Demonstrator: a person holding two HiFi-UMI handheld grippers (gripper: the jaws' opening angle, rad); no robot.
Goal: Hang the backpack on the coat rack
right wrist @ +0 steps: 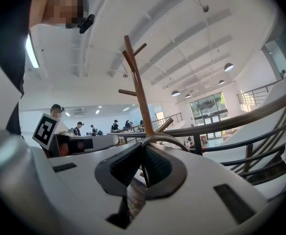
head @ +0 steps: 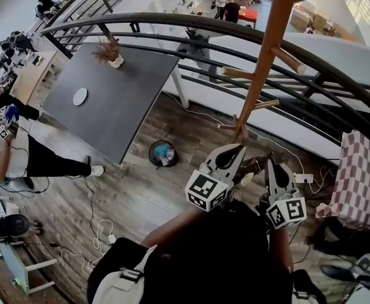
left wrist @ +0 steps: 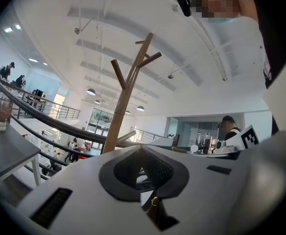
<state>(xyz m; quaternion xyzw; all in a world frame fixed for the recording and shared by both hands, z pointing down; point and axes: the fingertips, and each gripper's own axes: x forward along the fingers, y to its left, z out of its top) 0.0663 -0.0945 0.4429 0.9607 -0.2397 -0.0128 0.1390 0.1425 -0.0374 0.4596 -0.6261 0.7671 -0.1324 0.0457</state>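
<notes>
The wooden coat rack (head: 267,49) rises just beyond both grippers, with short pegs sticking out along its pole. A black backpack (head: 223,258) with pale straps hangs close below me in the head view. My left gripper (head: 226,157) is shut, with a dark bit of the backpack and a small gold piece pinched low between its jaws (left wrist: 142,168). My right gripper (head: 275,176) is shut on a thin grey carry loop (right wrist: 165,138) that arcs over its jaws (right wrist: 142,163). Both gripper views show the rack ahead (left wrist: 126,94) (right wrist: 139,89), a short way off.
A curved dark railing (head: 172,24) runs behind the rack. A grey table (head: 128,100) with a potted plant (head: 111,50) and a white plate (head: 80,96) stands to the left. A checkered cloth (head: 361,179) is at the right, a round bin (head: 163,152) and cables on the floor.
</notes>
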